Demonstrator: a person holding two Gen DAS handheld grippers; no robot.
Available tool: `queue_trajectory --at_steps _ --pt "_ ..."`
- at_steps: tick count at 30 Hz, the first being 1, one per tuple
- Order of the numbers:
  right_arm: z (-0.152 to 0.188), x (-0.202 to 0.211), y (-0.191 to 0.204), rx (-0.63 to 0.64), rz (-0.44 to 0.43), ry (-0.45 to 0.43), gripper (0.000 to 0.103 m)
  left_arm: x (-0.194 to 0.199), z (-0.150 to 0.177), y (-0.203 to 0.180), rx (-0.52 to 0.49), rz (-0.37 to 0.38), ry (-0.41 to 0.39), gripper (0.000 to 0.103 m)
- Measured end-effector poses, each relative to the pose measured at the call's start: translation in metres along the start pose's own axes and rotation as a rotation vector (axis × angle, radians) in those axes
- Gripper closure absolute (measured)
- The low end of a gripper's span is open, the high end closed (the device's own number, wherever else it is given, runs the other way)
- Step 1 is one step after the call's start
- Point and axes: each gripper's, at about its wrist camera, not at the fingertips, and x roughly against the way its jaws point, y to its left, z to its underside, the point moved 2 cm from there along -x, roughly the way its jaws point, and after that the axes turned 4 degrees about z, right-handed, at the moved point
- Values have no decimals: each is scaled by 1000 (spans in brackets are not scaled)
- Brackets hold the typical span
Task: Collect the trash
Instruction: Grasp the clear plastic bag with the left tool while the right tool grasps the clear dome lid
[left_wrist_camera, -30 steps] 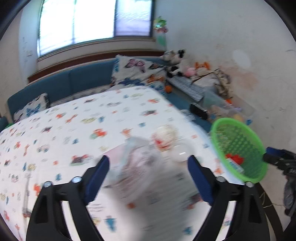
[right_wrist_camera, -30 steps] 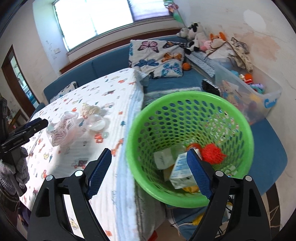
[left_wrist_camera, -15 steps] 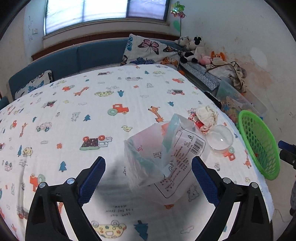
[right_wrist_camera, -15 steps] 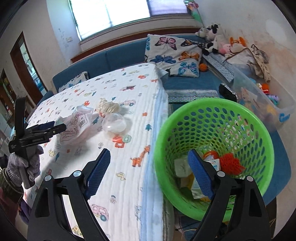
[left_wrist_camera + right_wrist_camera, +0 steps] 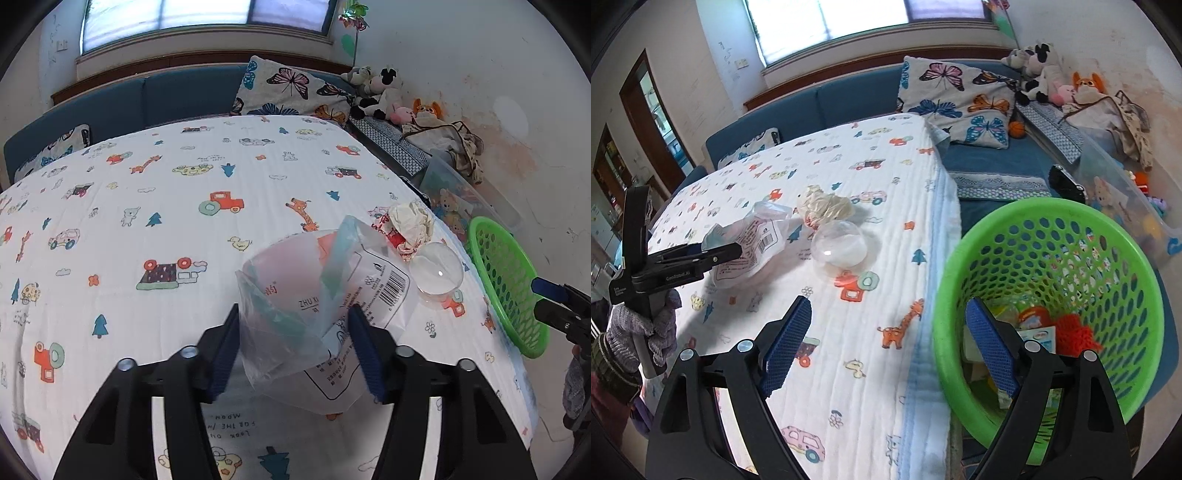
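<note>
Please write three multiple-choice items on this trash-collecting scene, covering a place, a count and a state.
1. Where does the clear plastic dome lie?
A. in the basket
B. on the printed tablecloth, beside the crumpled paper wad
C. on the sofa

2. How many pieces of trash lie on the table?
A. one
B. three
C. five

3. What is the left gripper doing?
A. closing around the plastic bag
B. hanging open over the basket
C. holding the dome

Answers:
1 B: it rests on the tablecloth next to the paper wad.
2 B: plastic bag, wad and dome.
3 A: its fingers flank the bag; the green basket sits off the table by the open right gripper.
</note>
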Motion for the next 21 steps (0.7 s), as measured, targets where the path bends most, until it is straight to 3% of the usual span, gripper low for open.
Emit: queue_trajectory --at_steps 4,21 --pt "-1 -5 2 3 -8 6 18 5 0 4 10 1 -6 66" --pt "-7 -21 17 43 -40 21 18 63 -7 24 68 -10 -125 70"
